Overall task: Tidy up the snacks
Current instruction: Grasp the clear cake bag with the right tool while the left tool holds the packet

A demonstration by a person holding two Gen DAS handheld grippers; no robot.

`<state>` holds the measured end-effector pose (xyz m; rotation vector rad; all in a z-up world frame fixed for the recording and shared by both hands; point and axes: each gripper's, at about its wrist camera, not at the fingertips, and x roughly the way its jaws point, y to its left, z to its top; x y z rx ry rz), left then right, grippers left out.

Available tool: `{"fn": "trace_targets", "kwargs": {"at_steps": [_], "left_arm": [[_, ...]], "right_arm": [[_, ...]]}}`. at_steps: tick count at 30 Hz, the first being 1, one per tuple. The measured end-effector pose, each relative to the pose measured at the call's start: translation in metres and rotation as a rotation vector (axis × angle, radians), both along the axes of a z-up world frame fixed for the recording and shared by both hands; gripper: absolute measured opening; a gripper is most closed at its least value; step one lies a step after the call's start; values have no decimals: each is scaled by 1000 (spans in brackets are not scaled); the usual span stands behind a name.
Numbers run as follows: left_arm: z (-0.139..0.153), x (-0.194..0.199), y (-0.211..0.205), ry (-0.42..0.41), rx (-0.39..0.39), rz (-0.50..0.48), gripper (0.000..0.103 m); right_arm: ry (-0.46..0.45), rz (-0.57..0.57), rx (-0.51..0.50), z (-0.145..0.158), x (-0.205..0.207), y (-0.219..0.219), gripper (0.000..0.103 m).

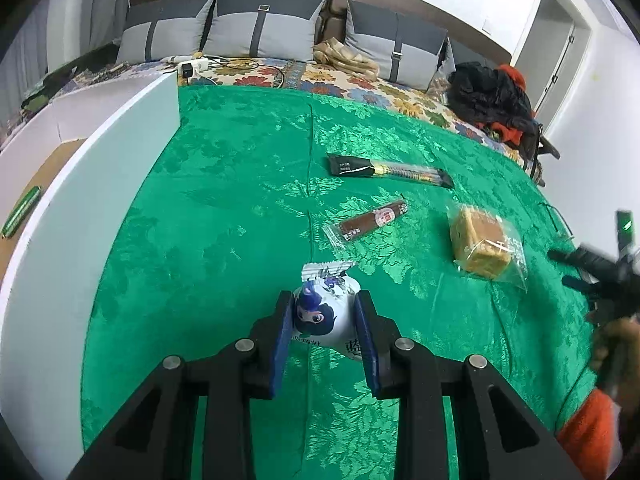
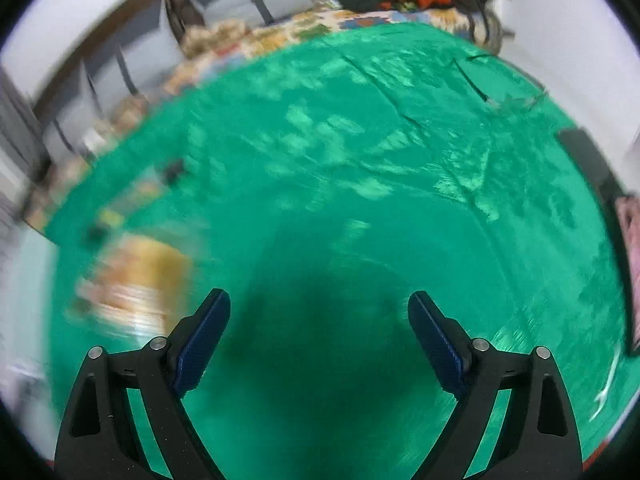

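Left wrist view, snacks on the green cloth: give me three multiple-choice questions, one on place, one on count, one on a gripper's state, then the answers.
1. Where is the white box?
A. left of the cloth
B. right of the cloth
C. on the pillows

2. How many snacks lie loose on the cloth?
A. one
B. three
C. five

3. The left gripper is:
A. open, empty
B. shut on the white packet
C. shut on the cake

Answers:
1 A: the white box borders the cloth at left.
2 B: black stick, brown bar, cake.
3 B: the left gripper squeezes the white packet.
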<state>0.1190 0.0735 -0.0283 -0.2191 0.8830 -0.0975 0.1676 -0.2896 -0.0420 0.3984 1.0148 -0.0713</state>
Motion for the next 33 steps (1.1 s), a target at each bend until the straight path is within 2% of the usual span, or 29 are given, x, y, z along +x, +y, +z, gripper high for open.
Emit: {"fn": "trace_targets", "kwargs": {"at_steps": [2,4,6,8,11,12,14,16,19,22,23,24,26,27,28,33], "left_arm": [[1,0,-3,-8,-7,-3,30],[4,-1,-4,-14,-17,-6,30],[9,-4,-3,-25,-20,-6,30],[14,-8,2,-33,-25,4,30],[18,-13,10,-32,-36,17,30],[19,-16,13,-32,-36,19,30],[17,-19,16,-28,-32,19,30],[14,-21,19,-21,-40,23,30],[10,-21,20,-15,-55,27,30],[11,-22,20,-15,-62,28,30],[12,-23,20,-15,-60,28,30],[13,-23,20,-16,-57,30,30],[17,-25,23,-25,-59,34,30],[19,-26,25,-29,-61,35,30],[20,-27,26,-32,-61,35,30],[22,-28,27,-43,-82,37,30]], "right_arm": [[-7,49,67,19,7,20,93],[36,92,82,23,24,50,93],[85,91,55,13,40,75,93],[166,90,-25,-11,60,103,93],[111,119,32,-24,74,124,93],[113,126,43,-25,77,130,93],[179,141,75,-24,80,140,93],[152,190,94,-13,77,151,93],[144,256,-26,-6,79,168,93],[237,324,-97,-26,90,183,93],[258,341,-76,-36,91,182,93],[226,342,-24,-38,90,177,89],[146,313,79,-33,85,161,71],[120,290,179,-33,81,148,60],[102,274,248,-32,77,136,53],[21,276,299,-16,52,104,52]]}}
